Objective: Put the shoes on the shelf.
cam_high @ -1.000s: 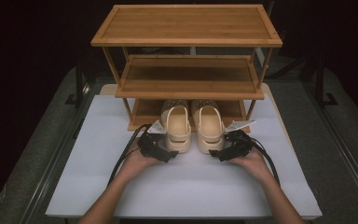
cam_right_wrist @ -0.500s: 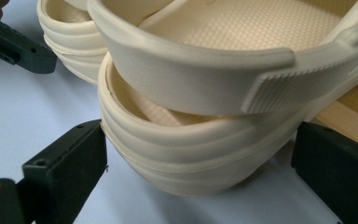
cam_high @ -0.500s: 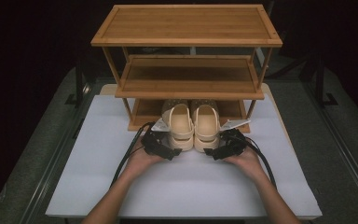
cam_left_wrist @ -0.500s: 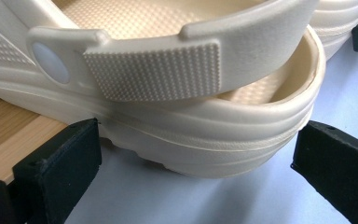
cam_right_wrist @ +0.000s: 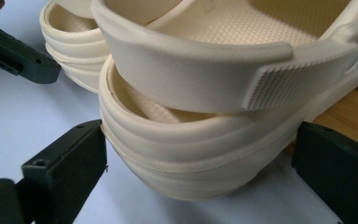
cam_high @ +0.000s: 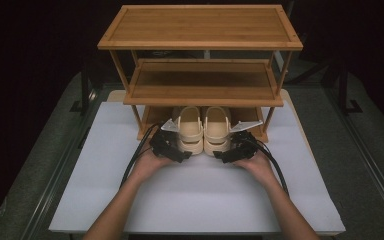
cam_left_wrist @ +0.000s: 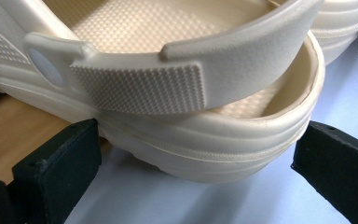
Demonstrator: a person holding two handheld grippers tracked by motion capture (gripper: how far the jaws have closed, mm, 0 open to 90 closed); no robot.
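The left claw (cam_high: 180,150) sits at the heel of the left shoe (cam_high: 190,131); in the left gripper view its jaws stand spread on both sides of that heel (cam_left_wrist: 223,154), 1 jaw touching the sole edge, the other just clear, so it looks released rather than clenched; the right shoe (cam_high: 216,131) lies just beside its partner, toes tucked under the lowest board of the wooden rack (cam_high: 200,85), heels out on the white desk (cam_high: 200,200); the right claw (cam_high: 225,154) brackets that heel (cam_right_wrist: 196,154) the same way, 1 jaw against the sole, the other apart, likewise unclenched; judging from this, the 2 shoes are paired and partly on the bottom shelf, so the placing seems mostly done; what appears left is either a last push deeper under the rack or simply drawing both claws back; the 2 upper shelves hold nothing.
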